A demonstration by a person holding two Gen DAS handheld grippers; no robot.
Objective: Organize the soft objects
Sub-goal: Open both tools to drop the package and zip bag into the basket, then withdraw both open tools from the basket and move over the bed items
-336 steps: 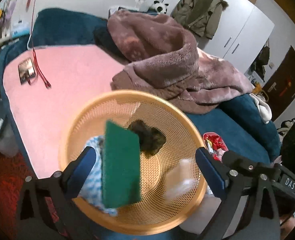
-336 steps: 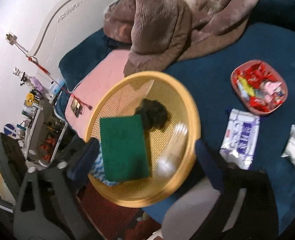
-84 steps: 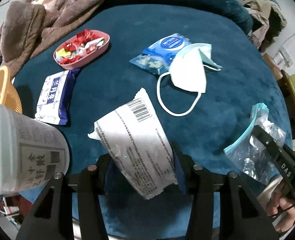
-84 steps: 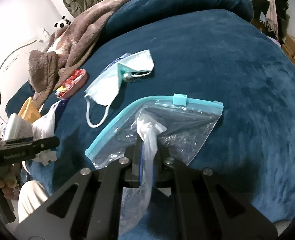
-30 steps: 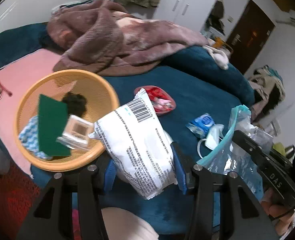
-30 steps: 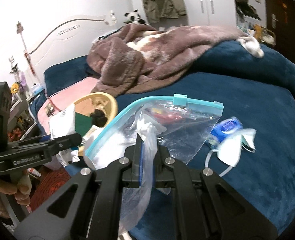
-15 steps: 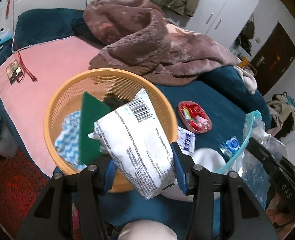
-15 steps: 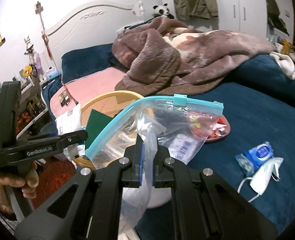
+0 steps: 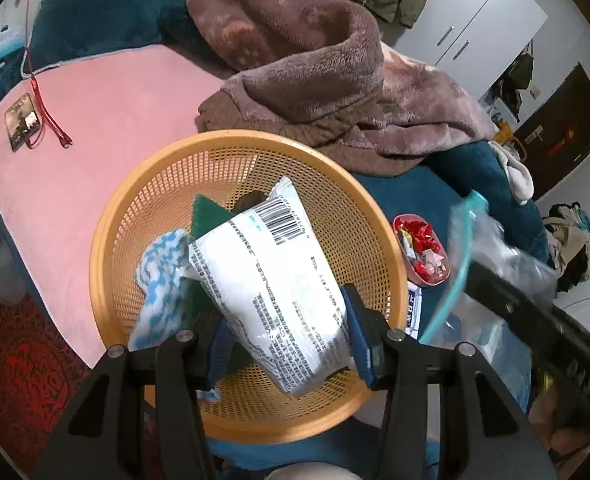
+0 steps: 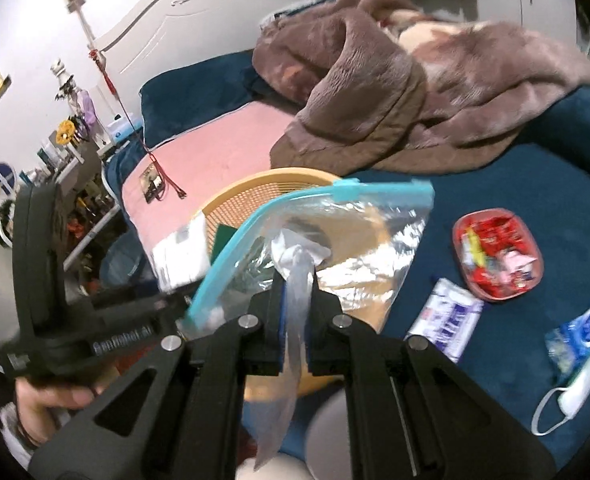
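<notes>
The left gripper [image 9: 287, 328] is about half open, clamped on a white printed packet [image 9: 271, 284] that hangs over the orange mesh basket [image 9: 359, 200]. The right gripper [image 10: 297, 316], its jaws just starting to part, still pinches a clear zip bag [image 10: 359, 232] held over the basket's rim. The basket sits on a dark blue bedspread [image 10: 555, 184]; at its two o'clock lies a pink candy dish [image 10: 497, 254], at twelve a heaped brown blanket [image 9: 315, 64].
</notes>
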